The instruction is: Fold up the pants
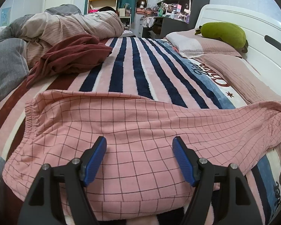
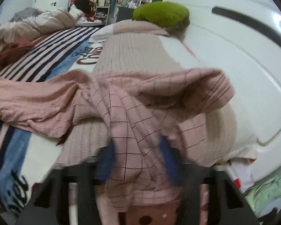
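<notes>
Pants (image 1: 133,131) reach the bed edge; left claw (image 1: 139,161) wide, right claw (image 2: 138,168) clamping the leg.

Ahead of your left gripper (image 1: 139,161), beyond the pants (image 1: 140,123), the striped blanket (image 1: 133,65) lies flat and bare, so you have a lane there. To its left a maroon garment (image 1: 73,56) and the heaped duvet (image 1: 69,28) block you. On your right the pillows (image 2: 133,52), green plush (image 2: 161,13) and white headboard (image 2: 234,46) hem you in.
</notes>
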Available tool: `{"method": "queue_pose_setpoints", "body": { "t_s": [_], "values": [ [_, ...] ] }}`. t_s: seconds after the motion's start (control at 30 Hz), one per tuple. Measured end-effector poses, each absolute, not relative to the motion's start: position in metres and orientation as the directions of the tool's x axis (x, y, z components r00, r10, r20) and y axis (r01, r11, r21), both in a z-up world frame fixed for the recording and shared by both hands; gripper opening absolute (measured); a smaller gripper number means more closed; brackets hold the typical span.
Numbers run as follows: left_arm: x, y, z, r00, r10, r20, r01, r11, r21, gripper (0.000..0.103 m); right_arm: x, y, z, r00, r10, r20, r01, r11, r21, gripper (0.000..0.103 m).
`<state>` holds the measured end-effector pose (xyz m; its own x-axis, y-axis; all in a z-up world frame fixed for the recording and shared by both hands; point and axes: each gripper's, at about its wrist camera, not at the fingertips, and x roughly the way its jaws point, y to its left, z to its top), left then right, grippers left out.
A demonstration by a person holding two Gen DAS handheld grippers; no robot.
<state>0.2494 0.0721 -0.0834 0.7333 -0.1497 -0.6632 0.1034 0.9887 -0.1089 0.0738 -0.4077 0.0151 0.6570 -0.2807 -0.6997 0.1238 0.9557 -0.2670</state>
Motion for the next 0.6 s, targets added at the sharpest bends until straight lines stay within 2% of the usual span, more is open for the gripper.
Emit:
{"method": "queue_pose_setpoints", "body": {
  "t_s": [0.1, 0.3, 0.6],
  "values": [
    [0.249, 0.073, -0.083, 0.737, -0.151, -0.659, 0.105, 0.988, -0.109, 0.069, 0.072, -0.408, 0.025, 0.674, -0.314, -0.669, 0.128, 0.941, -0.312, 0.005],
    [0.247, 0.076, -0.080, 0.747, -0.162, -0.645, 0.107, 0.986, -0.124, 0.069, 0.059, -0.394, 0.066, 0.714, -0.292, -0.637, 0.108, 0.944, -0.312, 0.004],
    [0.246, 0.076, -0.080, 0.739, -0.173, -0.651, 0.119, 0.985, -0.127, 0.069, 0.128, -0.421, 0.115, 0.610, -0.212, -0.764, 0.071, 0.974, -0.213, 0.005]
  ]
}}
